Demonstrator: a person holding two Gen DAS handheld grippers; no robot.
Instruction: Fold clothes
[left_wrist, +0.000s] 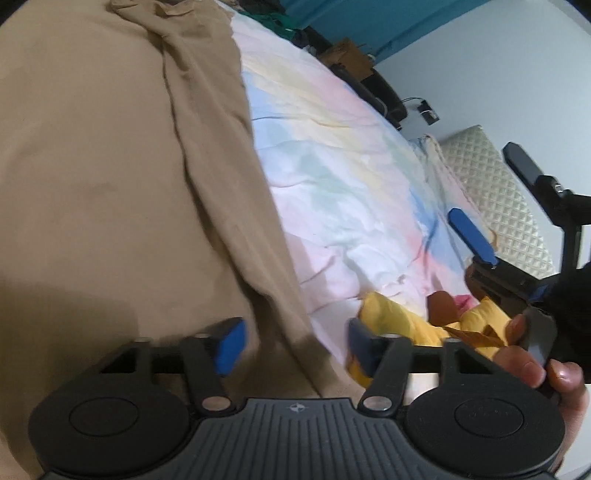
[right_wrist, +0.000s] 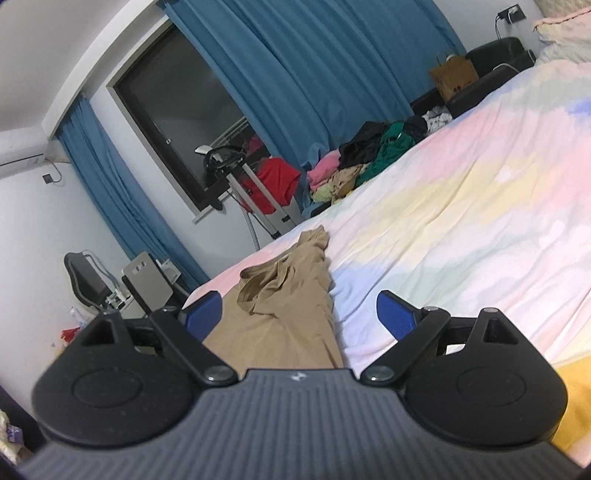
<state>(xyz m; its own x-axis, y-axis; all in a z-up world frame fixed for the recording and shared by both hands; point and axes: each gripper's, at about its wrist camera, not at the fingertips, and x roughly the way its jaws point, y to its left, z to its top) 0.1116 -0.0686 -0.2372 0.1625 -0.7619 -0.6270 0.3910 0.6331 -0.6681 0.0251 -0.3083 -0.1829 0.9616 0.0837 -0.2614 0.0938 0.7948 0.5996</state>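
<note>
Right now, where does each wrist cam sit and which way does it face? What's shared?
Left wrist: on the open left gripper, looking down along the tan garment on the pastel bedspread; the right gripper and the hand holding it show at right.
Right wrist: on the open right gripper, looking low across the bed toward the blue curtains and clothes pile.
Shared: the tan garment and the bedspread.

A pastel bedsheet (right_wrist: 461, 206) covers the bed; behind it hang blue curtains (right_wrist: 314, 66), near a brown paper bag (right_wrist: 453, 75)
</note>
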